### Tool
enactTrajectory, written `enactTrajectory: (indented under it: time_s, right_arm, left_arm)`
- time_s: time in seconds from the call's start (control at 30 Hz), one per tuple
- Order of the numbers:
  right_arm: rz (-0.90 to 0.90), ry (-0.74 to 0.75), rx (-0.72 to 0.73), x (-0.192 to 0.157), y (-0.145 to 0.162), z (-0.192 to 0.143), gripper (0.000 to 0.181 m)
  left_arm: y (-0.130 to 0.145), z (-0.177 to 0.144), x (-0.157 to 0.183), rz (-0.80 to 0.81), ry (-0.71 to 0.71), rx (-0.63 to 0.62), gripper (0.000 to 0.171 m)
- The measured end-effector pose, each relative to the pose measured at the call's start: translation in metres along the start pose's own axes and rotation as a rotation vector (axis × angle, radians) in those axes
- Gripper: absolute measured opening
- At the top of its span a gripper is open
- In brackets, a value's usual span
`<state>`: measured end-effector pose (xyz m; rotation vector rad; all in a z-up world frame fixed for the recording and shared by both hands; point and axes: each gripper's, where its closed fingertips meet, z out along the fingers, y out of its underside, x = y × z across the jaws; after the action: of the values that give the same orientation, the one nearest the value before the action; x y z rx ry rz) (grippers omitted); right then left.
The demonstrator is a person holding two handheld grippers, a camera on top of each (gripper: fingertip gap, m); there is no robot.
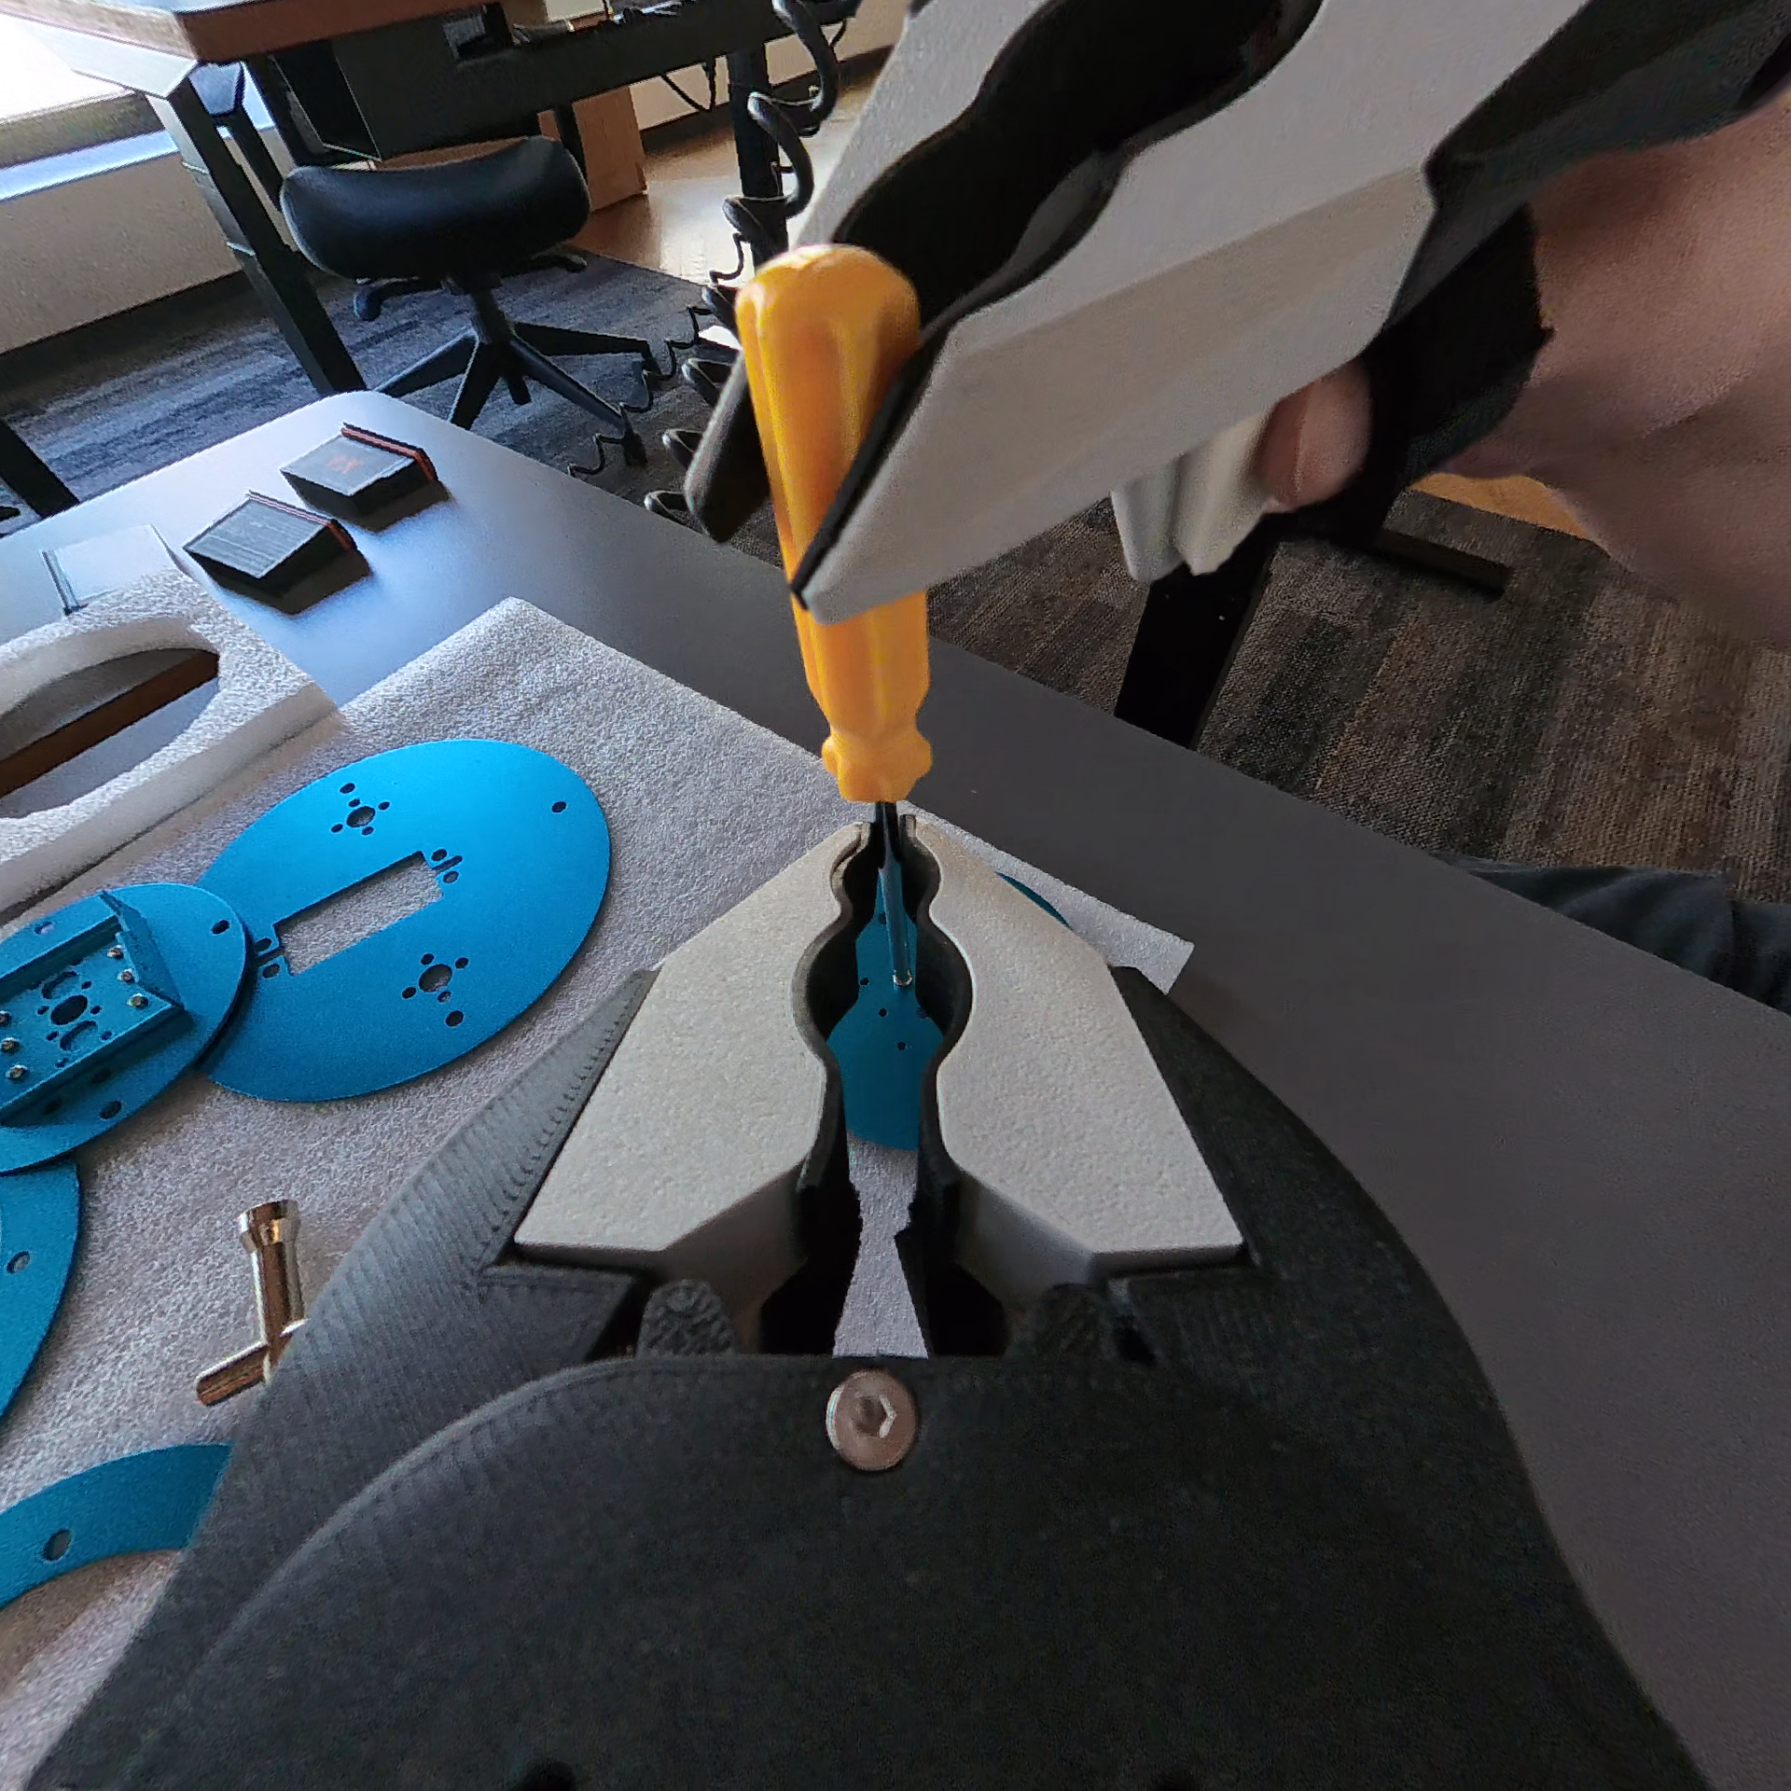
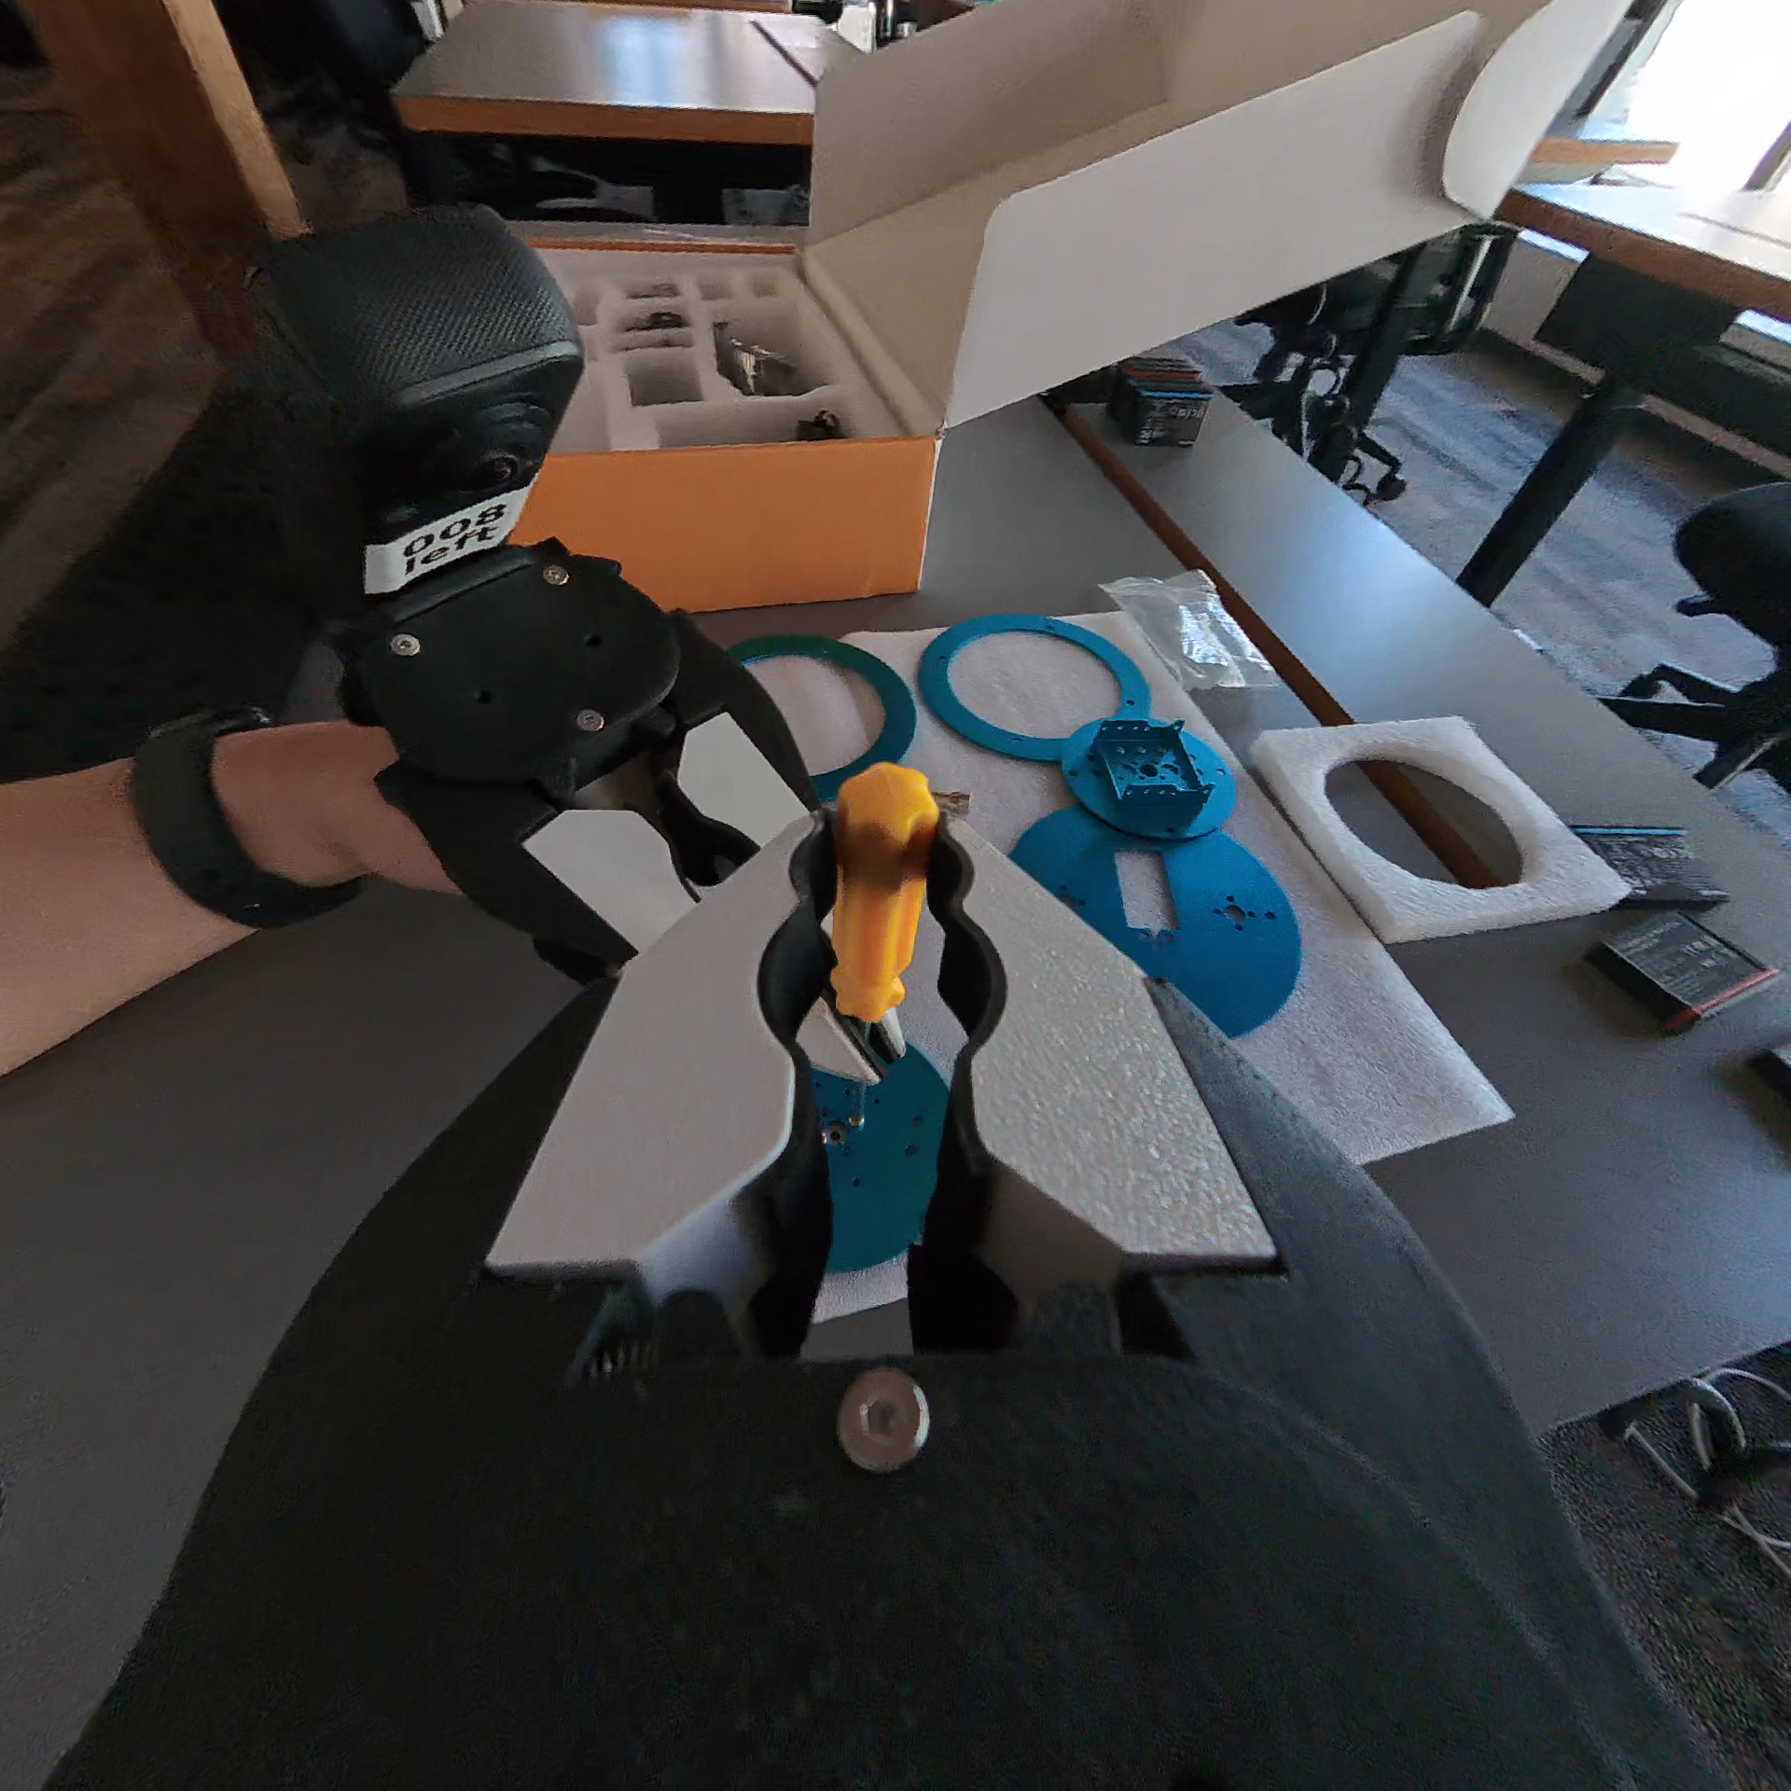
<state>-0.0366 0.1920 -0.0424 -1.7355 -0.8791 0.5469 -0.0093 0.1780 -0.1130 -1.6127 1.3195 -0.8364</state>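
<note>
An orange-handled screwdriver [image 1: 833, 465] stands nearly upright over a small blue metal plate [image 1: 887, 1066] on white foam. My right gripper [image 2: 882, 824] is shut on the orange handle [image 2: 872, 911]; in the left wrist view it comes in from the upper right [image 1: 775, 552]. My left gripper [image 1: 887, 832] is shut on the thin shaft just below the handle, and its tips show through the right gripper's gap [image 2: 865, 1047]. The shaft's tip touches the blue plate [image 2: 887, 1163] by a small hole.
On the foam sheet [image 1: 581, 698] lie a blue oval plate [image 1: 407, 921], a blue disc with a bracket [image 1: 78, 1008], blue rings [image 2: 1032, 688] and a metal T-key [image 1: 267, 1279]. An open orange box [image 2: 737, 514], a foam frame [image 2: 1434, 833] and small black boxes [image 1: 281, 552] are nearby. The left gripper's tips are roughly 7 cm from the right gripper's.
</note>
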Motion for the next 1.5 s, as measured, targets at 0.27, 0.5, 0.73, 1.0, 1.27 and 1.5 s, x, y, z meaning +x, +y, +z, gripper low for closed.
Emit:
enactTrajectory:
  time_s: [0.27, 0.5, 0.73, 1.0, 1.27, 1.5]
  right_arm:
    - [-0.051, -0.141, -0.021, -0.013, -0.001, 0.000, 0.018]
    - [-0.024, -0.141, -0.012, -0.004, 0.001, -0.004, 0.018]
    - [0.085, 0.064, -0.008, 0.008, 0.004, -0.009, 0.018]
    - [-0.028, 0.187, 0.044, -0.009, -0.001, -0.005, 0.018]
    - [0.017, 0.127, 0.063, -0.002, 0.000, -0.007, 0.018]
    - [-0.079, -0.075, 0.015, -0.005, 0.001, -0.005, 0.019]
  left_arm:
    - [0.035, -0.007, 0.008, -0.013, 0.088, -0.155, 0.034]
    - [0.048, 0.012, 0.014, 0.011, 0.089, -0.244, 0.043]
    - [0.048, 0.012, 0.013, -0.028, 0.082, -0.245, 0.040]
    - [0.048, 0.012, 0.013, -0.023, 0.077, -0.247, 0.039]
    - [0.007, -0.001, 0.007, -0.039, 0.066, -0.021, 0.020]
    - [0.005, 0.005, 0.002, 0.040, -0.003, -0.003, 0.003]
